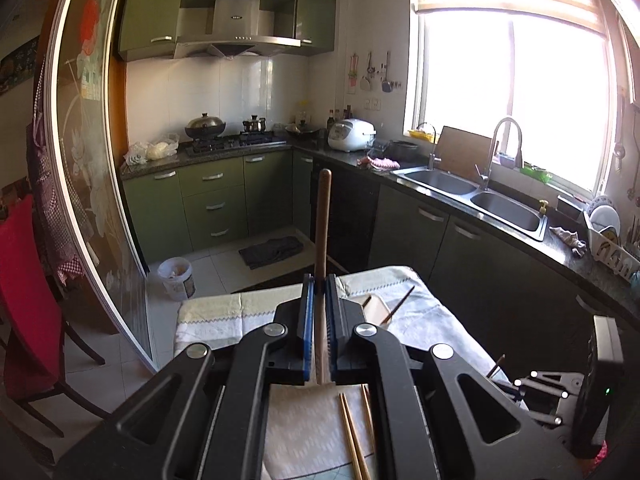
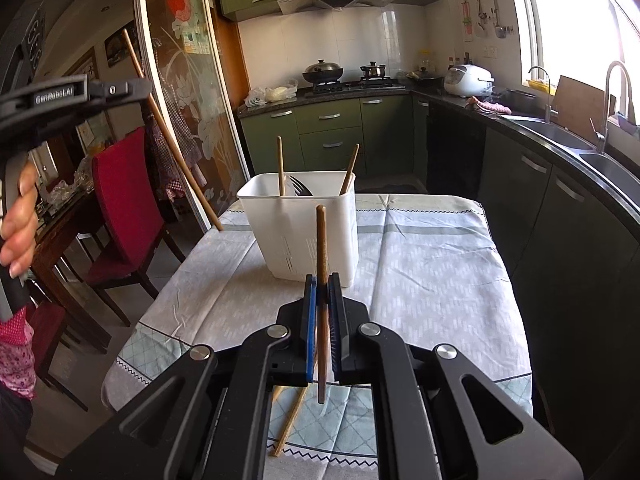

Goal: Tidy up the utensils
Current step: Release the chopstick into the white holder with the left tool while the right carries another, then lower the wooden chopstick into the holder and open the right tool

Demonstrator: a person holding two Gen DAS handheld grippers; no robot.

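Observation:
My left gripper (image 1: 320, 280) is shut on a brown wooden chopstick (image 1: 323, 224) and holds it high above the table; the same chopstick (image 2: 168, 132) and gripper body show at the upper left of the right wrist view. My right gripper (image 2: 323, 280) is shut on another brown chopstick (image 2: 321, 248), upright, just in front of the white utensil holder (image 2: 300, 232). The holder stands on the clothed table and has two chopsticks (image 2: 281, 168) and a dark fork (image 2: 302, 188) in it. Loose chopsticks (image 1: 354, 436) lie on the cloth below; one also shows in the right wrist view (image 2: 290, 420).
The table cloth (image 2: 420, 272) is pale with a patterned border. A red chair (image 2: 120, 200) stands left of the table. Green cabinets, a stove with pots (image 2: 322, 72) and a double sink (image 1: 472, 192) line the kitchen walls. A white bucket (image 1: 176, 278) stands on the floor.

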